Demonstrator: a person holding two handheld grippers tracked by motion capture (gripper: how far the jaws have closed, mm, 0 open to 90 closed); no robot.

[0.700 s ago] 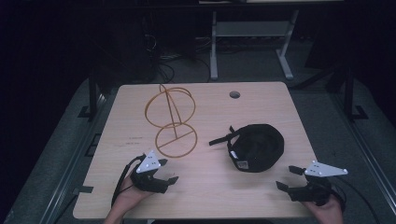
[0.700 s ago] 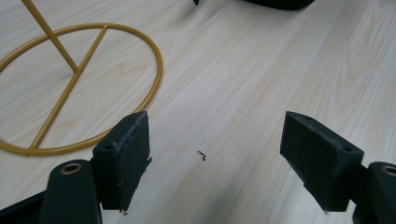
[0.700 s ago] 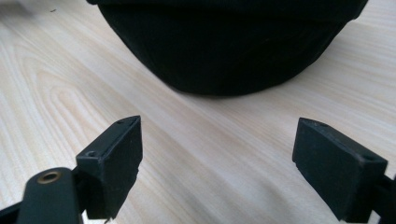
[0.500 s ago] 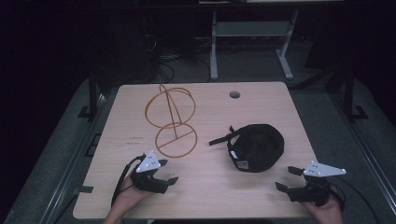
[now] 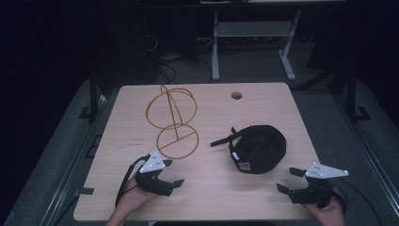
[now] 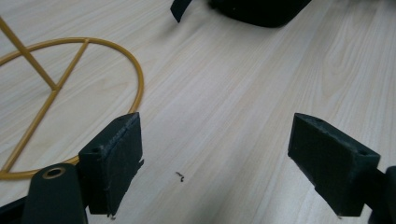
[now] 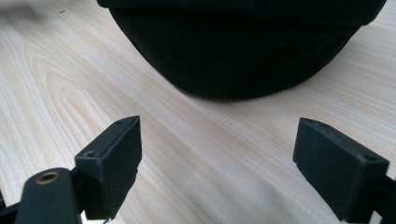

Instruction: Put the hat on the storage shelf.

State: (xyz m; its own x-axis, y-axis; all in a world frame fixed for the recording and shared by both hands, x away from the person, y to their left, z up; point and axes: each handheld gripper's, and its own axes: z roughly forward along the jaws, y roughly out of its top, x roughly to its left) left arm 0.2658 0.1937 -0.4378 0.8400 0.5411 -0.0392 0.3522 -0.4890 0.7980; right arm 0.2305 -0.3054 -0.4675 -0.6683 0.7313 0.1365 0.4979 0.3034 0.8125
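Note:
A black cap (image 5: 258,148) lies upside down on the right half of the wooden table (image 5: 207,188), its strap (image 5: 221,140) pointing left. A gold wire stand (image 5: 171,120) with a ring base stands left of centre. My left gripper (image 5: 174,176) rests near the front left, just in front of the stand's ring (image 6: 70,93), open with nothing between its jaws (image 6: 219,163). My right gripper (image 5: 288,180) sits at the front right, open and empty, a short way in front of the cap (image 7: 233,51).
A round cable hole (image 5: 236,95) sits near the table's far edge. Beyond the table stand a white metal frame (image 5: 254,42) and cables on a dark floor. Bare wood lies between the two grippers.
The right gripper has shifted slightly left, toward the cap. The left gripper, cap and stand have not visibly moved.

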